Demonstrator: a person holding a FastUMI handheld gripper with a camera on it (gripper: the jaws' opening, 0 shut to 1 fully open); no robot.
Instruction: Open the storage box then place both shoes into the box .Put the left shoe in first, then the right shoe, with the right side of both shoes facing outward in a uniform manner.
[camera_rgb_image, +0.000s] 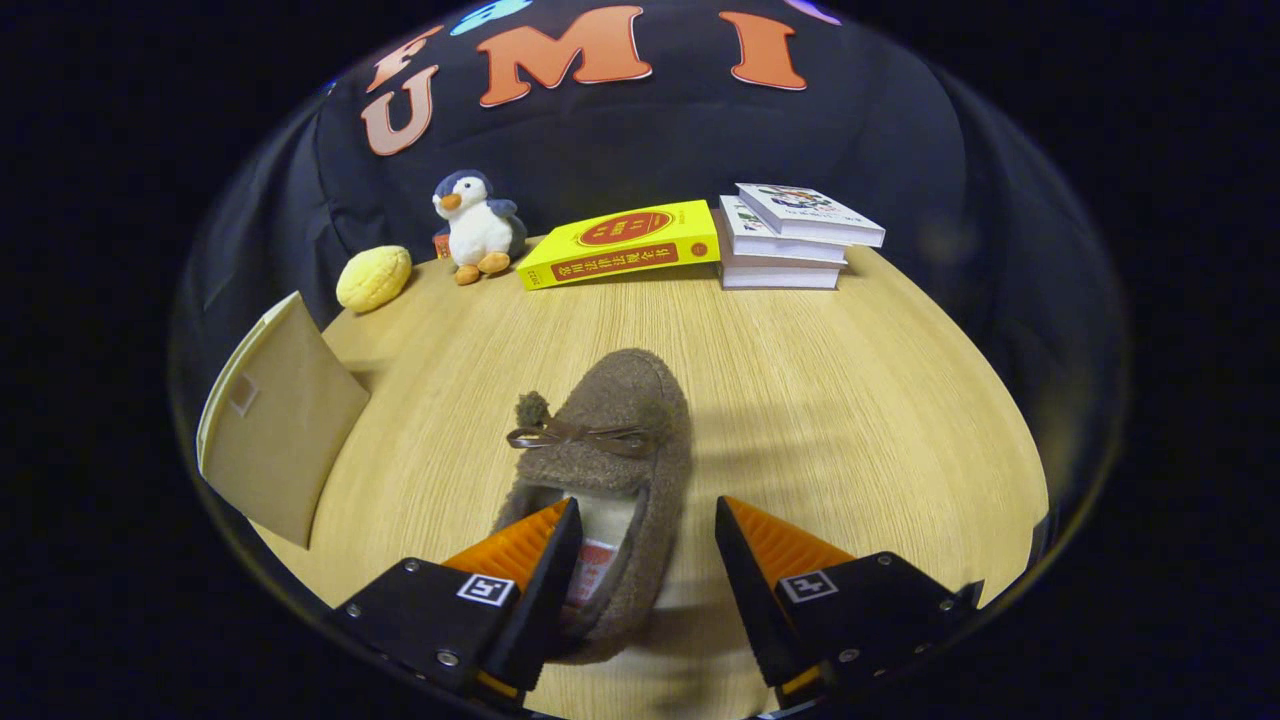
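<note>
straddling the fuzzy brown bow-trimmed slipper (610, 440), the gripper (645, 545) has jaws spread, one finger inside its opening, seemingly to pinch the sidewall.

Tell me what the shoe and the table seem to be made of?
Shoe: looks like fuzzy brown fleece, nubby and matte, with a smoother bow that may be leather. Table: pale wood or wood-look laminate, fine straight grain, slight sheen. The open gripper straddles the shoe.

A pale wood-grain table (850, 400) fills the near ground, lit from above with soft shadows. At its far edge sit a yellow cushion (374, 278), a penguin toy (478, 228), a yellow book (625, 245) and stacked books (790, 240). Black cloth (620, 140) forms the far wall.
</note>
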